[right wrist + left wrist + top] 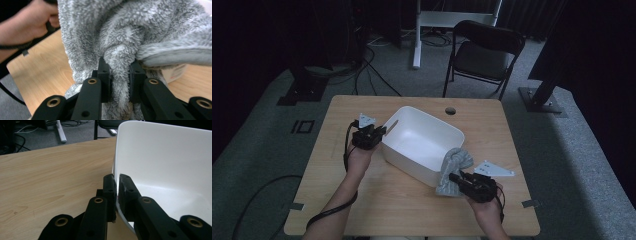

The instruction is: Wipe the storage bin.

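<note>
right gripper (455, 178) at five o'clock on table (377, 205), clamped on grey fluffy towel (453, 166) draped over white bin (422, 137) corner. left gripper (381, 131) at nine o'clock, pinching bin's wall.

Fluffy grey cloth (120, 37); smooth white bin (162, 160), probably plastic; wood-grain table (362, 205).

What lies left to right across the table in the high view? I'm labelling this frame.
Left hand-held gripper clamped on the tub's rim → white plastic tub → grey fleece towel draped over the tub's near corner → right hand-held gripper clamped on the towel.
</note>
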